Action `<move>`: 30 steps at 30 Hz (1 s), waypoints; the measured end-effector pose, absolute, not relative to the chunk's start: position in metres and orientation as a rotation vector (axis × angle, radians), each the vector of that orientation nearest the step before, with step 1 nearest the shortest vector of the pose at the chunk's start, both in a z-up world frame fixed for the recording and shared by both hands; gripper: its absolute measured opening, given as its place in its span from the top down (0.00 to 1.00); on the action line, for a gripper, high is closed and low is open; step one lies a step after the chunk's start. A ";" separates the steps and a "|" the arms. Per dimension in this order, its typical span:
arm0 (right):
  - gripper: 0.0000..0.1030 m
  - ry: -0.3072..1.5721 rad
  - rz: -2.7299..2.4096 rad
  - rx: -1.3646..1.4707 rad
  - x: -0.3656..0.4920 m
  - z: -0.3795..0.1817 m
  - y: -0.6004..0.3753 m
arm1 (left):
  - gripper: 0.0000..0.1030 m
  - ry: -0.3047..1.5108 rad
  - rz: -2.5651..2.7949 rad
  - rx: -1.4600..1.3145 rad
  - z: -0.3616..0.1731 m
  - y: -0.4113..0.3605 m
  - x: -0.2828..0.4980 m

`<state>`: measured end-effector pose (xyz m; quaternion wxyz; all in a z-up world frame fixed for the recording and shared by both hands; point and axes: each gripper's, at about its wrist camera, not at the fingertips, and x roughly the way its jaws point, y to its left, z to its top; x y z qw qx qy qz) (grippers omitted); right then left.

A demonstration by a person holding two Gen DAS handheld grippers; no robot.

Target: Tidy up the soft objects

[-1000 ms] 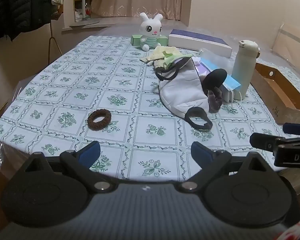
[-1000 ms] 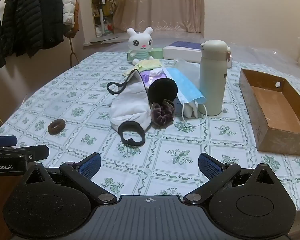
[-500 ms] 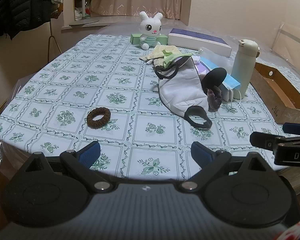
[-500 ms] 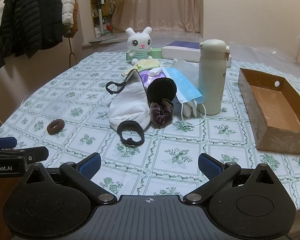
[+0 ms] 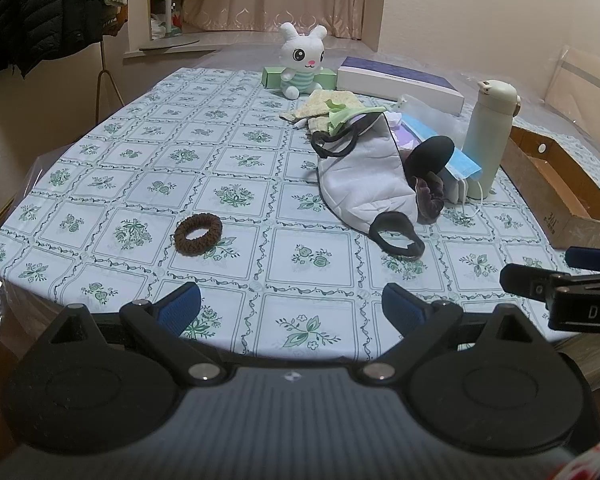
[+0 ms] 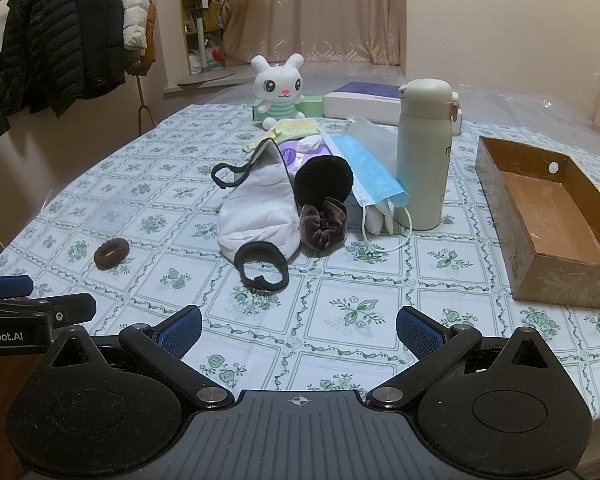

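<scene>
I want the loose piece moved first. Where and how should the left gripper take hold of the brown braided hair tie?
The brown braided hair tie lies flat, alone on the floral tablecloth, so nothing crowds it. Likely best: the open left gripper descends from above and pinches the near arc of the ring, one finger inside the hole, one outside.

Two fisheye views look forward from low over the near edge of a patterned table, each across its own gripper at the bottom of the frame. The left wrist view faces the table from the left side; the right gripper juts in at its right edge. The right wrist view sits further right; the left gripper shows at its lower left. Both share the mask pile, toy rabbit, bottle and cardboard box.
</scene>
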<state>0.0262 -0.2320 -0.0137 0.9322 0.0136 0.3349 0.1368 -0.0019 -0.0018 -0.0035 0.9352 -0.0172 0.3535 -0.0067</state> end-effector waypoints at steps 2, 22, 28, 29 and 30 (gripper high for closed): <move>0.01 0.685 0.280 0.028 0.026 -0.014 -0.232 | 0.07 0.723 -0.014 -0.036 -0.004 -0.002 -0.002; 0.00 0.685 0.280 0.029 0.026 -0.014 -0.232 | 0.07 0.724 -0.015 -0.037 -0.003 0.000 -0.002; 0.00 0.685 0.280 0.029 0.026 -0.014 -0.232 | 0.07 0.723 -0.015 -0.042 -0.003 0.001 -0.003; 0.00 0.685 0.280 0.028 0.026 -0.014 -0.232 | 0.07 0.724 -0.015 -0.042 -0.003 0.001 -0.002; 0.00 0.685 0.280 0.029 0.026 -0.014 -0.232 | 0.07 0.723 -0.015 -0.042 -0.003 0.001 -0.003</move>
